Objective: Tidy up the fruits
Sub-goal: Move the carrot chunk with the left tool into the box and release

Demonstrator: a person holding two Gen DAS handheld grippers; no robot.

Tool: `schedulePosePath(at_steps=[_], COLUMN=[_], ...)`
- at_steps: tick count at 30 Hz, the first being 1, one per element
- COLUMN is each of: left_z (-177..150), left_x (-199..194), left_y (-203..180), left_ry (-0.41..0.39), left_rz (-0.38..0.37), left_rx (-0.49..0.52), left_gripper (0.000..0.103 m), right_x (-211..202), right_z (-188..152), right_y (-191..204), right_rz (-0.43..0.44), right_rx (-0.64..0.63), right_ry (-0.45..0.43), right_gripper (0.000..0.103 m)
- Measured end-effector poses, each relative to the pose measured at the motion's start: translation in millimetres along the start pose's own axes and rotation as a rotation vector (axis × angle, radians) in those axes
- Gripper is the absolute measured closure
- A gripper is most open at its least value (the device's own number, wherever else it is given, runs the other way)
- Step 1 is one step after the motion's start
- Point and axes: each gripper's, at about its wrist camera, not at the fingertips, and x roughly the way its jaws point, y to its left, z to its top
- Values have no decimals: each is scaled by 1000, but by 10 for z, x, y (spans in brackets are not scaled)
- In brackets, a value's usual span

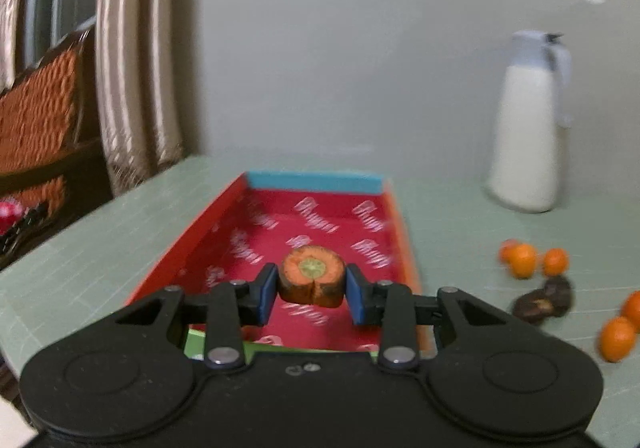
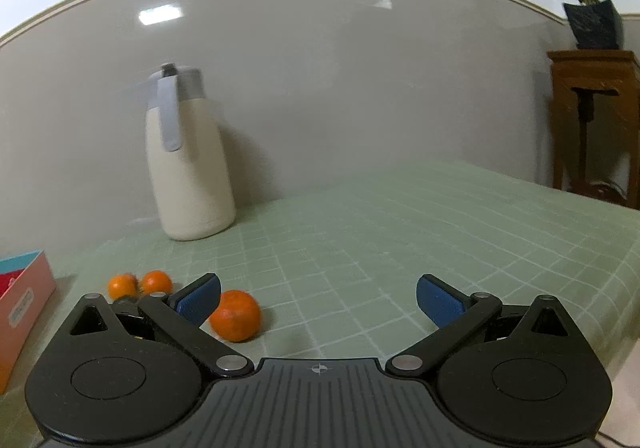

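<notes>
Over the red tray (image 1: 256,204) we've got the left tongs (image 1: 311,290) clamped on a carrot chunk (image 1: 313,275), right tongs (image 2: 318,300) wide apart w/ nothing in them, so imo lower it close b4 letting go.

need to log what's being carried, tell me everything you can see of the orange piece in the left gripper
The carrot chunk is a short, stubby cylinder with orange flesh, a pale green core on its cut face and dark, dirty patches on the skin. That face points at the camera. The left gripper clamps it between its blue pads, above the red box.
</notes>
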Motion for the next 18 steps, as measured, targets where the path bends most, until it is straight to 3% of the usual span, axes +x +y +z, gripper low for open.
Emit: schedulePosePath(at_steps=[4, 9, 12, 18], left_z=[3, -18, -25, -22], left_x=[168, 108, 8, -168], left_y=[130, 222, 287, 455], left_ry=[75, 66, 45, 10], left_rz=[38, 55, 65, 66], left_rx=[-26, -71, -117, -151], left_gripper=[74, 64, 26, 22], right_x=[7, 39, 56, 91], right_z=[-33, -58, -58, -62], right_y=[67, 152, 189, 294], right_rz=[39, 95, 123, 178], right_rx=[-22, -30, -28, -37], right_ry=[4, 25, 34, 66], right_gripper=[0, 0, 0, 0])
